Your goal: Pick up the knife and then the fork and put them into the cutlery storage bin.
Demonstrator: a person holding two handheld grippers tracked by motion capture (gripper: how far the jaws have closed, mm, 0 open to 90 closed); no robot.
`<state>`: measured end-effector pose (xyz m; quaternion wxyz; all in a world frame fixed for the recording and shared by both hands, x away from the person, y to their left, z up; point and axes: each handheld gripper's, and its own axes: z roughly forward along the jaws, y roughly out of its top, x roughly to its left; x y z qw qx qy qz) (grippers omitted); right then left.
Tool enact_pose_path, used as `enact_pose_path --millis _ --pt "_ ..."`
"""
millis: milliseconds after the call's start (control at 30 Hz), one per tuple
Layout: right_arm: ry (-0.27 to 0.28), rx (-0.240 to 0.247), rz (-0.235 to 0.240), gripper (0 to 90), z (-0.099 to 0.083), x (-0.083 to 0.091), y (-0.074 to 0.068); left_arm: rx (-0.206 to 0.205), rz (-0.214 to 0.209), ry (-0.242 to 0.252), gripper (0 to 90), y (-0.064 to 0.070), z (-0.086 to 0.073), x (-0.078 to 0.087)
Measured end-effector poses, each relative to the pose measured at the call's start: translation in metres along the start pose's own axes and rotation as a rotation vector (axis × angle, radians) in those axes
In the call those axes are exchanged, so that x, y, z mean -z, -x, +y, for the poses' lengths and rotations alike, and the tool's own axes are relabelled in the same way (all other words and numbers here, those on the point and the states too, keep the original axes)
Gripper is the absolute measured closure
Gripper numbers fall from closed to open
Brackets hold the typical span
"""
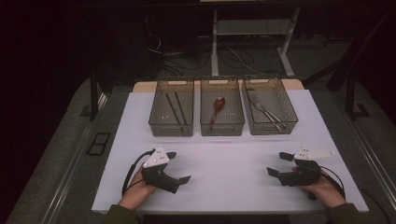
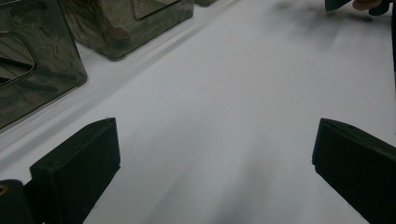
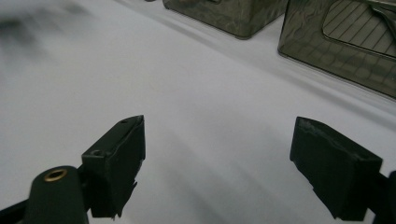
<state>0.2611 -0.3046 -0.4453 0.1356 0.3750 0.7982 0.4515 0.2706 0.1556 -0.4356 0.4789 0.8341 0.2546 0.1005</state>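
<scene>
Left gripper (image 1: 178, 167): held in the person's left hand (image 1: 135, 186) at the near left of the table, jaws spread wide, nothing between them, pointing toward the right. In the left gripper view the jaws stand far apart. Right gripper (image 1: 279, 164): held in the right hand (image 1: 322, 189) at the near right, jaws wide apart and empty, pointing left. Both forearms enter from the bottom edge. The grippers are well apart from each other.

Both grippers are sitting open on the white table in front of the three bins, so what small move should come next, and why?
Probably reach the right gripper forward to the right bin with the forks. Both it and the left gripper stand open, hold nothing, and that bin lies straight ahead.
</scene>
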Motion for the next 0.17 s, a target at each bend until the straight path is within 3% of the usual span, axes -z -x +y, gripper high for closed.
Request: enact_pose_path --millis 167 --pt "0.005 0.001 0.004 17.4 0.0006 0.0001 0.0001 0.002 -0.001 -0.002 0.0 -0.0006 -0.0003 0.0001"
